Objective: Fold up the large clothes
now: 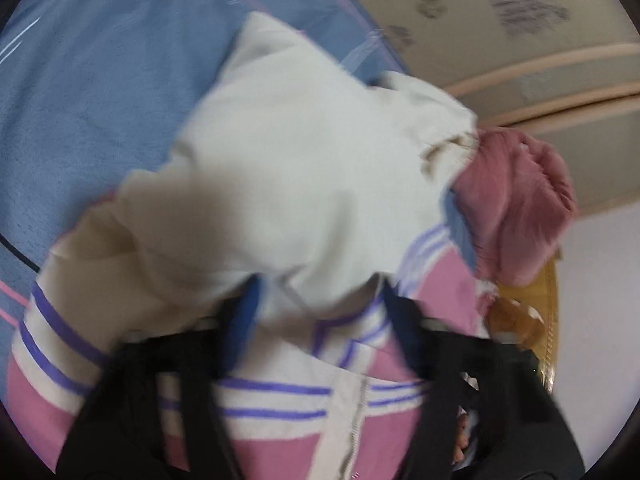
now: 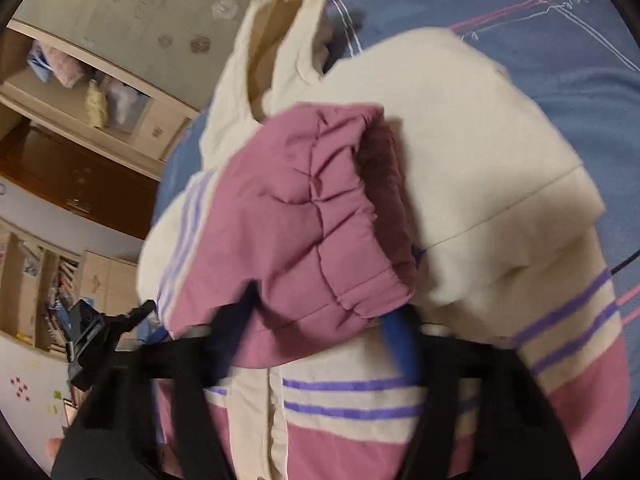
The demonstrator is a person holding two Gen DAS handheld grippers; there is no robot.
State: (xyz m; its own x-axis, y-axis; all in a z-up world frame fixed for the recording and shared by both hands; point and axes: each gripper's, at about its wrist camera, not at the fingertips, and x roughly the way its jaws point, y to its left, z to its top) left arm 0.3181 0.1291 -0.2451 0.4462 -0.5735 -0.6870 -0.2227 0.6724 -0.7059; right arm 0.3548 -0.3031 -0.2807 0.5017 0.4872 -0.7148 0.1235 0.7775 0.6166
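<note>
A cream and pink padded jacket (image 1: pixel 280 412) with purple stripes lies on a blue bed cover (image 1: pixel 92 120), its zip facing me. In the left wrist view a cream sleeve (image 1: pixel 288 168) is folded across the jacket's chest. The left gripper (image 1: pixel 318 292) has this sleeve's near edge between its fingers, and the pads press on it. In the right wrist view the pink sleeve cuff (image 2: pixel 304 216) lies over the jacket (image 2: pixel 348 400), beside the cream sleeve (image 2: pixel 472 152). The right gripper (image 2: pixel 320 316) is shut on the cuff's near end. The cream hood (image 2: pixel 280 40) lies beyond.
The blue cover (image 2: pixel 540 40) carries pink and white lines. Wooden cupboards and shelves (image 2: pixel 80 100) stand left of the bed. A black device (image 2: pixel 90 332) shows at the jacket's left side. A yellowish wooden object (image 1: pixel 532 312) sits by the bed's right edge.
</note>
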